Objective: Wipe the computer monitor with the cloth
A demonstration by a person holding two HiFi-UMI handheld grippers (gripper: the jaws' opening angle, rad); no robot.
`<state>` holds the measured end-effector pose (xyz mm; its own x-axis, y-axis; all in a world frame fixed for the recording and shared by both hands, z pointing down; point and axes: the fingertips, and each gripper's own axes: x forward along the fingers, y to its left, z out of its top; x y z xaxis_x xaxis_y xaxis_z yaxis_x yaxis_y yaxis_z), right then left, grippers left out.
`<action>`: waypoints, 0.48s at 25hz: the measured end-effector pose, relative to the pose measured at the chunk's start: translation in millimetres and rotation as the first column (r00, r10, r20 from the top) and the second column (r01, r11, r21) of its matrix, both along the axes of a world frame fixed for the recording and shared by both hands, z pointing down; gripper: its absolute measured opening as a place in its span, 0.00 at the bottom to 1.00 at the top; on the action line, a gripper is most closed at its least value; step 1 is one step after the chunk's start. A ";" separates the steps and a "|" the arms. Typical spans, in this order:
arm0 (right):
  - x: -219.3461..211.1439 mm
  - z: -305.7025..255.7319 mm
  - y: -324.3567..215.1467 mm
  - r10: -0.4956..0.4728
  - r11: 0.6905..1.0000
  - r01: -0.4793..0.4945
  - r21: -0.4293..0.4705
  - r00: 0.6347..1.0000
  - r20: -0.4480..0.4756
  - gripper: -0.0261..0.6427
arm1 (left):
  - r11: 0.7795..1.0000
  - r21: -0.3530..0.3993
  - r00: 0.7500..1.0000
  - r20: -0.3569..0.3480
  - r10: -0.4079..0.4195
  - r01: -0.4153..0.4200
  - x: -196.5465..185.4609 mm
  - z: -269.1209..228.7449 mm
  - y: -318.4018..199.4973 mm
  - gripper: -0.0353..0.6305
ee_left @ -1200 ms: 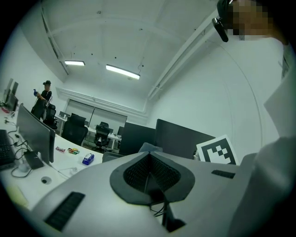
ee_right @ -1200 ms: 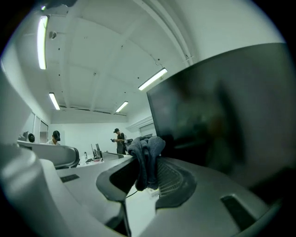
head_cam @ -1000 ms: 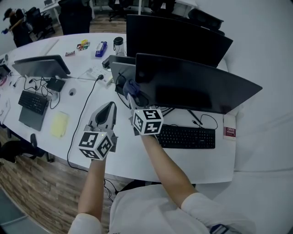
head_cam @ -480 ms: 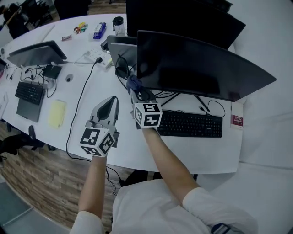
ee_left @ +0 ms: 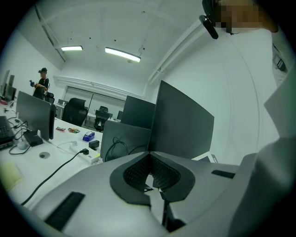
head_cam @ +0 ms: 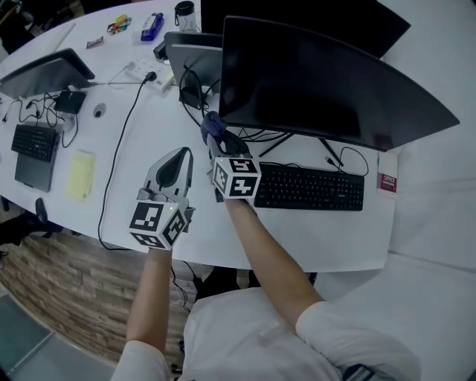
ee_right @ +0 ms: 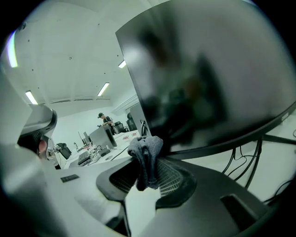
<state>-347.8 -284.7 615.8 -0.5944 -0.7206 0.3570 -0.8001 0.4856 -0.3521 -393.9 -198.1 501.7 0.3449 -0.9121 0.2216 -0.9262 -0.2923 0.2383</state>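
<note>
Update: over the last second the right gripper point(head_cam: 216, 139) has moved up to the lower-left corner of the wide black flat-screen computer monitor point(head_cam: 327, 82). The small bluish-grey bunched cloth point(head_cam: 213, 123) now sits right at that corner. I can't tell whether it's touching the glass; the right gripper view shows the cloth point(ee_right: 145, 157) just under the screen point(ee_right: 208, 69). My read is that the approach is basically done and no wiping has started.

Right gripper point(ee_right: 147, 172): jaws clamped on the cloth, with the wad sticking out past the tips.
Left gripper point(head_cam: 178, 159): barely shifted, hovering over the white desk point(head_cam: 149, 164) left of the right one. Its jaws point(ee_left: 150, 173) are closed tip to tip with nothing between them.

Around it:
- A black keyboard point(head_cam: 309, 187) lies under the screen, with the thin black stand legs point(head_cam: 290, 141) just behind it.
- A tangle of black cables point(head_cam: 195, 93) and a grey-backed smaller screen point(head_cam: 190, 53) sit just beside the monitor's left edge. That's the likeliest snag for a low pass at that edge.
- A second black monitor point(head_cam: 223, 11) stands behind.
- A yellow notepad point(head_cam: 80, 174) and a white power strip point(head_cam: 145, 72) are well clear.
</note>
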 end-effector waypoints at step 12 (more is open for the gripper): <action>-1.2 42.0 12.5 0.011 0.983 0.012 -0.184 0.992 0.124 0.22 | 0.999 -0.042 1.000 -0.016 -0.008 0.007 1.2 23.5 4.6 0.06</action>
